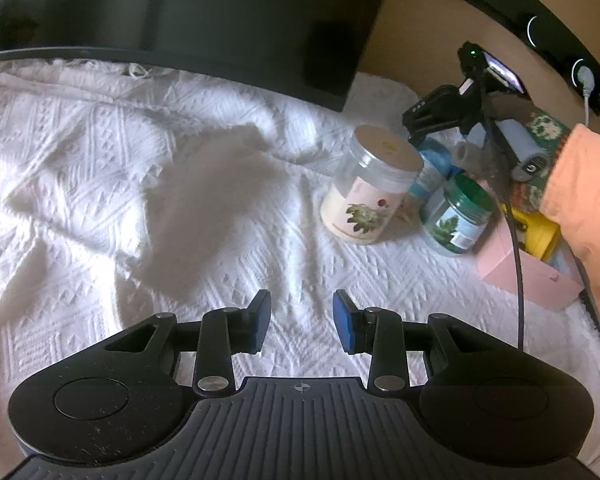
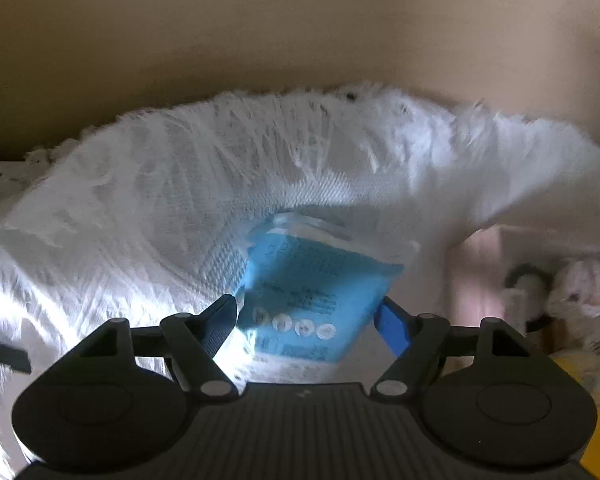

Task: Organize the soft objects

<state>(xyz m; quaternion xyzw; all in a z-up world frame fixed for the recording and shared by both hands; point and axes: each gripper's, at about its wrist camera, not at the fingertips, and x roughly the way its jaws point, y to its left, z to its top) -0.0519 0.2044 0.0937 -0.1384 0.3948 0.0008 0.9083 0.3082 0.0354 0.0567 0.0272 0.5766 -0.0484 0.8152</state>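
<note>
A white woven blanket (image 1: pixel 140 168) with a fringed edge covers the surface, rumpled at the left. My left gripper (image 1: pixel 302 320) hovers low over it, open, with nothing between its fingers. In the right wrist view, my right gripper (image 2: pixel 308 324) points steeply down at a clear jar with a blue label (image 2: pixel 312 288). The jar sits between the widely spread fingers, and I see no pad pressing on it. The picture is blurred by motion. The same blue jar (image 1: pixel 434 164) stands behind two other jars in the left wrist view, under the right hand's device.
A cream-lidded jar (image 1: pixel 370 192) and a green-lidded jar (image 1: pixel 460 216) stand on the blanket. A pink box (image 1: pixel 528 276) with yellow items is at the right, beside an orange sleeve (image 1: pixel 580 200). A dark panel (image 1: pixel 220 12) runs along the back. Pale plush toys (image 2: pixel 580 292) lie at the right.
</note>
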